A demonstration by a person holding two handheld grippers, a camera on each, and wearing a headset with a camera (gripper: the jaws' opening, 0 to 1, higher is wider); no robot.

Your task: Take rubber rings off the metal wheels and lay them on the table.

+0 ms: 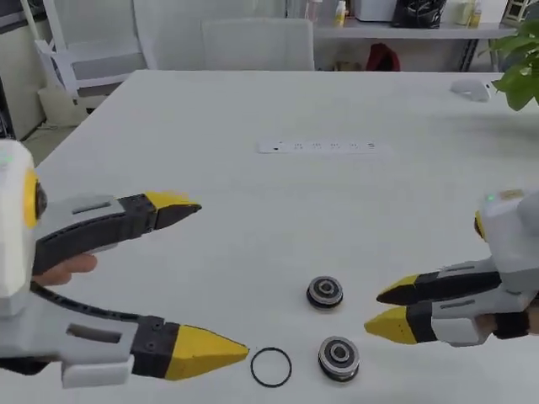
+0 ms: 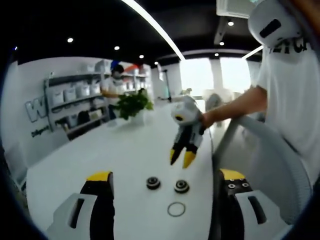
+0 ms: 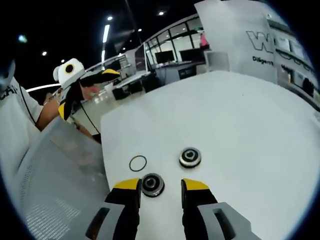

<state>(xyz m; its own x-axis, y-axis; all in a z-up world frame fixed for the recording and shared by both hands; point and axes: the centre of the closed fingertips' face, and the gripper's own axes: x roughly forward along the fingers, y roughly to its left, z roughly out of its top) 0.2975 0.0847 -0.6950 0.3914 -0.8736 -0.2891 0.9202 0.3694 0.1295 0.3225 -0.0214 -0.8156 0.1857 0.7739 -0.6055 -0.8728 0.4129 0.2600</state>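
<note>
Two metal wheels with black rubber rings lie near the white table's [image 1: 253, 109] front edge, one farther [image 1: 324, 292] and one nearer [image 1: 338, 358]. A loose black rubber ring [image 1: 271, 367] lies flat just left of the nearer wheel. My right gripper [image 1: 373, 311] is open with a narrow gap and holds nothing. In the right gripper view the nearer wheel [image 3: 152, 184] sits just ahead of its tips [image 3: 161, 184], by the left jaw. My left gripper [image 1: 221, 278] stands wide open and empty, left of the ring. The left gripper view shows both wheels [image 2: 153, 183] [image 2: 181, 186] and the ring [image 2: 176, 209].
A white power strip [image 1: 324, 147] lies mid-table. A green plant [image 1: 522, 59] and a small white object [image 1: 470, 88] are at the far right. A chair [image 1: 257, 44] stands behind the table. A person [image 2: 115, 82] stands by shelves in the background.
</note>
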